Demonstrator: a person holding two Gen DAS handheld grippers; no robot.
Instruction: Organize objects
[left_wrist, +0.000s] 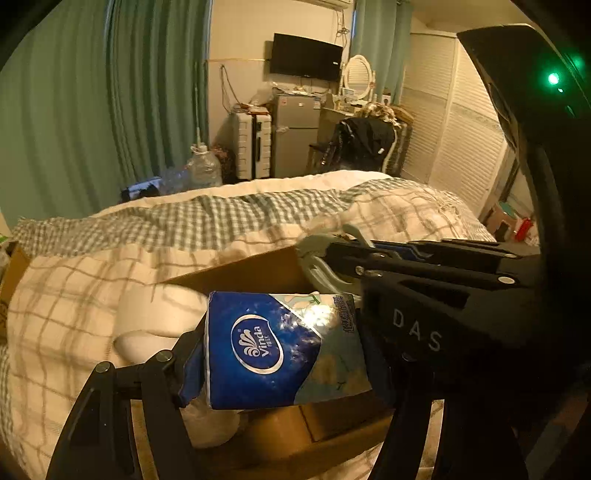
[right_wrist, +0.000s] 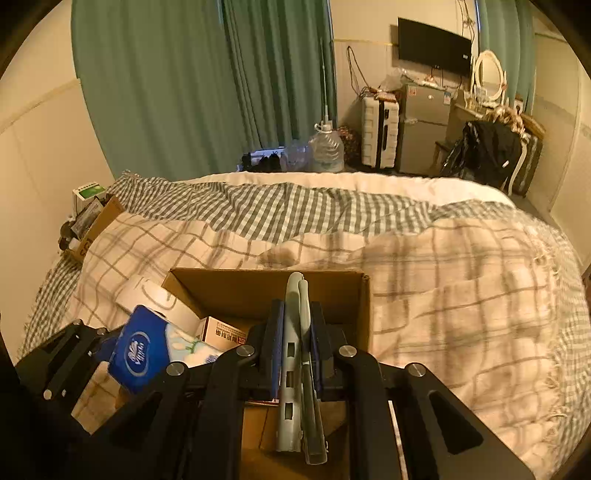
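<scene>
My left gripper (left_wrist: 284, 354) is shut on a blue Vinda tissue pack (left_wrist: 280, 347) and holds it over the open cardboard box (left_wrist: 258, 267). The pack also shows in the right wrist view (right_wrist: 147, 349), left of the box (right_wrist: 266, 284). My right gripper (right_wrist: 297, 350) is shut on grey folded clothes hangers (right_wrist: 295, 354) and holds them over the box; from the left wrist view it (left_wrist: 332, 258) crosses in from the right with the hangers (left_wrist: 314, 258). A toilet paper roll (right_wrist: 155, 299) lies at the box's left side. A small red-and-white carton (right_wrist: 223, 332) lies inside.
The box rests on a bed with a checked quilt (right_wrist: 443, 295). A second cardboard box (right_wrist: 96, 225) with items sits at the bed's far left. A water jug (right_wrist: 327, 149), suitcase (right_wrist: 378, 131), fridge (right_wrist: 423, 129) and green curtains (right_wrist: 184, 85) stand beyond.
</scene>
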